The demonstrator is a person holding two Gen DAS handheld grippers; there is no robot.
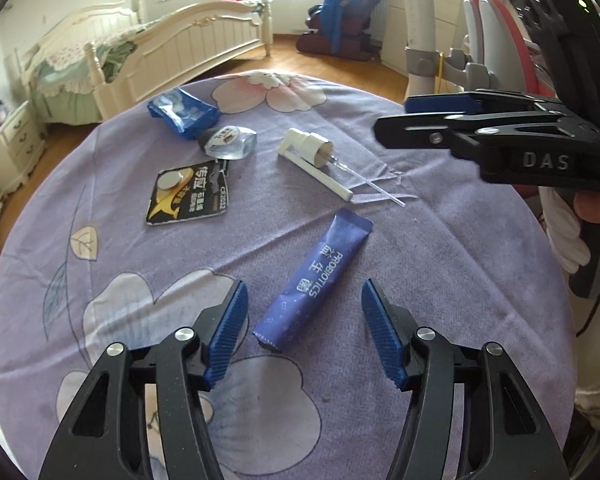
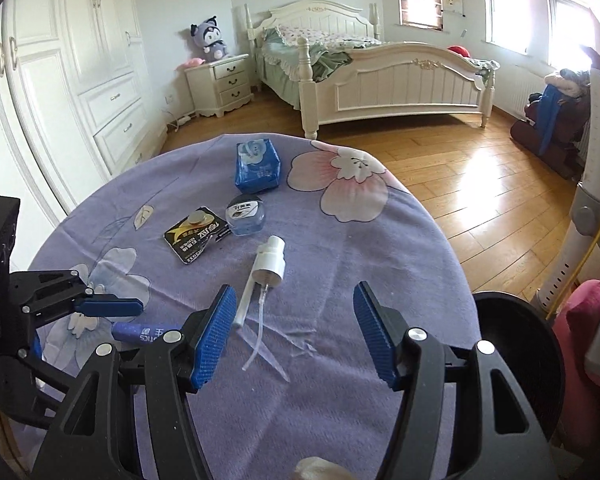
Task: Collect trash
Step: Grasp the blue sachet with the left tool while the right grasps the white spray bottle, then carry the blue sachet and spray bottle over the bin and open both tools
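1. I read "PROBIOTICS" in white letters on the blue packet (image 1: 314, 282). It was long and thin, with small white dots.
2. The packet lay flat on the purple flower cloth of the table (image 1: 440, 280), just ahead of my left gripper (image 1: 304, 316).
3. My left fingers (image 1: 230, 332) stood apart on either side of the packet's near end and did not touch it.
4. My right gripper (image 2: 294, 332) had "DAS" on its side. Its fingers (image 2: 214, 340) stood apart, with nothing held.
5. I read "CR2032" on the black and gold battery card (image 1: 190, 196).
6. A white spray pump (image 2: 266, 268) with a clear tube lay ahead of my right gripper.
7. A blue tissue pack (image 2: 257, 166) and a small clear jar (image 2: 245, 216) lay farther back. I could not read their labels.
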